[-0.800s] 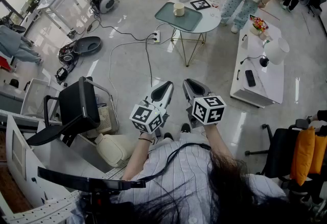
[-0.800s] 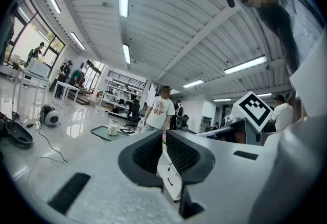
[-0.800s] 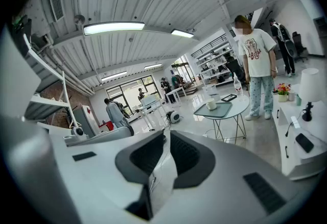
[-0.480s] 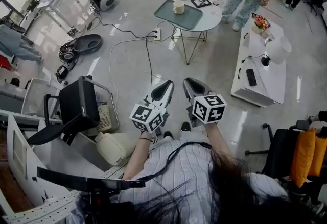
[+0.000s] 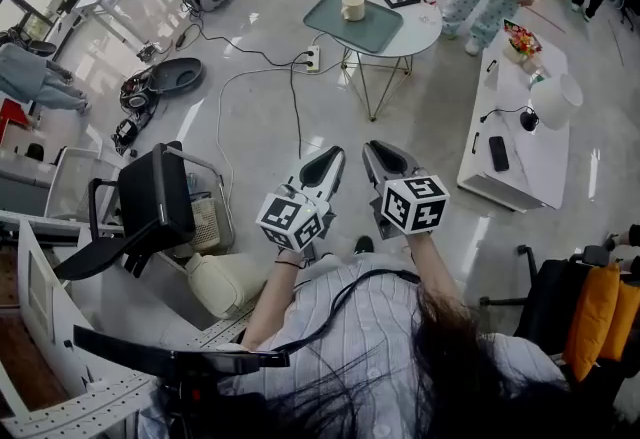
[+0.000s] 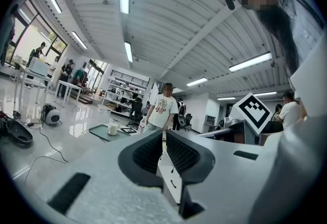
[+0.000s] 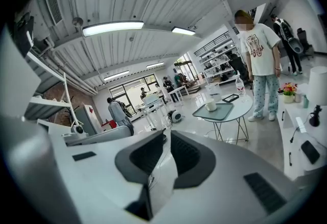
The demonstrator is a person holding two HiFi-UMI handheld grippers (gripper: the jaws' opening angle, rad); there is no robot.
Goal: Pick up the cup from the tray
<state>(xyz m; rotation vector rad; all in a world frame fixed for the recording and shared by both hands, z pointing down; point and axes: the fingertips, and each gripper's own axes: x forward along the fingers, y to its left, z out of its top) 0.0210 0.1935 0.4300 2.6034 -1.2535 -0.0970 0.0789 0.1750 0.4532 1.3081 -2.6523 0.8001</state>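
Cup: A pale cream, squat cup [image 5: 352, 6] stands upright and untouched on a grey-green rectangular tray [image 5: 375, 31], toward the tray's far edge.
Tray and desk: The tray lies on the left part of a round white desk [image 5: 425, 25] with thin metal legs, across the shiny floor from you.
Bearing: The cup is ahead of you and well apart from both tools. In the head view it lines up with the gap between them. The left gripper view shows it to the left of its jaws, and the right gripper view shows it to the right of its jaws.
Left gripper: Your left gripper [image 5: 325, 167] is held level, its jaws pressed together but for a thin slit, with nothing between them.
Right gripper: Your right gripper [image 5: 385, 159] is tipped a little downward, its jaws also closed and empty.
Nearer hand: Neither looks clearly closer; the reach appears about even.
Long axis: The cup's axis runs vertical. No handle can be made out from here.
Next move, as a judgement: You will need to close the distance to the desk and spread one pair of jaws before coming at the cup from the side.
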